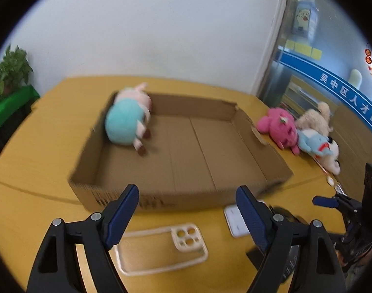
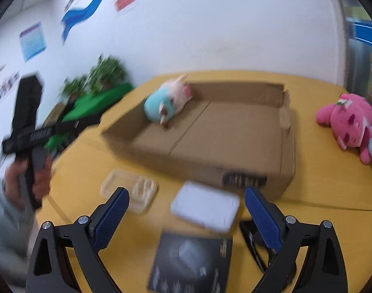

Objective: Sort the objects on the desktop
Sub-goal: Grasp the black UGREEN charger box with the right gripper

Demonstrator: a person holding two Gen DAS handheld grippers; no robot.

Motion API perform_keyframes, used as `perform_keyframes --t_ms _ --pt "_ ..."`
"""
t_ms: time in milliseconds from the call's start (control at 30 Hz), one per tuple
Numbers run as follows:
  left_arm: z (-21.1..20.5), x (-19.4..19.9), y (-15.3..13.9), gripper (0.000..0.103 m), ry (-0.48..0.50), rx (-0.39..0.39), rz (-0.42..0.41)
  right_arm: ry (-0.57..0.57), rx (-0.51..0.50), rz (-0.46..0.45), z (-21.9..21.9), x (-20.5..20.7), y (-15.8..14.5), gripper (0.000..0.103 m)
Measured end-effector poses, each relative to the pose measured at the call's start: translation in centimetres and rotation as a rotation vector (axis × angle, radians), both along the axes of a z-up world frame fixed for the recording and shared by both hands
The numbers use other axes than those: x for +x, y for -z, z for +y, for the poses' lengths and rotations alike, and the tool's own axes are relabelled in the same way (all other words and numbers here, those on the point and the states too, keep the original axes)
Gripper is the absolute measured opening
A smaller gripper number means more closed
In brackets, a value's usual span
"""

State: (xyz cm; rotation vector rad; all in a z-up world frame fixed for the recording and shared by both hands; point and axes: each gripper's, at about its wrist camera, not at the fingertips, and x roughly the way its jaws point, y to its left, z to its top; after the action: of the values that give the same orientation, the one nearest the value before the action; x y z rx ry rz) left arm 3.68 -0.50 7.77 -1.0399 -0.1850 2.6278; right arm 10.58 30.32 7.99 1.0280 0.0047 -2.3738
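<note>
A shallow cardboard box [image 1: 249, 134] [image 2: 287, 161] sits on the yellow table. A pink and teal plush pig [image 1: 127, 119] [image 2: 165, 103] lies in its far left corner. My left gripper [image 1: 187, 216] is open and empty, above a clear phone case [image 1: 161, 251] [image 2: 129, 188] in front of the box. My right gripper [image 2: 187, 216] is open and empty, above a white flat box [image 2: 205, 206] [image 1: 235, 222] and a black booklet [image 2: 191, 263]. A pink plush [image 1: 280, 128] [image 2: 347, 122], a beige plush [image 1: 314, 119] and a blue and white plush [image 1: 319, 147] lie right of the box.
A potted plant [image 1: 10, 70] [image 2: 107, 70] stands on a green-covered stand [image 1: 7, 107] left of the table. A white wall runs behind the table. A glass door with a blue stripe [image 1: 332, 83] is at the right. A black object [image 2: 253, 234] lies by the right finger.
</note>
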Motion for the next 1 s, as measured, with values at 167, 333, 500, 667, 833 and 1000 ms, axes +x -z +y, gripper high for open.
perform_keyframes --t_ms 167,333,500,667,833,1000 --pt "2.2 1.5 4.8 0.082 0.094 0.027 -0.138 -0.131 0.107 -0.164 0.5 3.5 5.3 0.096" --pt "4.5 2.2 8.4 0.082 0.167 0.082 -0.279 -0.125 0.127 -0.236 -0.9 3.9 8.8 0.097" --pt "4.6 2.0 10.0 0.081 0.193 0.142 -0.355 -0.236 0.028 -0.229 -4.0 4.7 8.6 0.095" --pt "4.6 1.3 11.4 0.08 0.205 0.176 -0.399 -0.183 0.077 -0.219 -5.4 4.0 9.6 0.095" --pt "6.8 0.8 12.6 0.076 0.301 0.179 -0.423 -0.175 0.111 -0.203 -5.7 4.3 9.9 0.094" --pt "8.0 1.2 12.7 0.069 0.348 0.194 -0.419 -0.135 0.148 -0.169 -5.7 4.5 10.3 0.075"
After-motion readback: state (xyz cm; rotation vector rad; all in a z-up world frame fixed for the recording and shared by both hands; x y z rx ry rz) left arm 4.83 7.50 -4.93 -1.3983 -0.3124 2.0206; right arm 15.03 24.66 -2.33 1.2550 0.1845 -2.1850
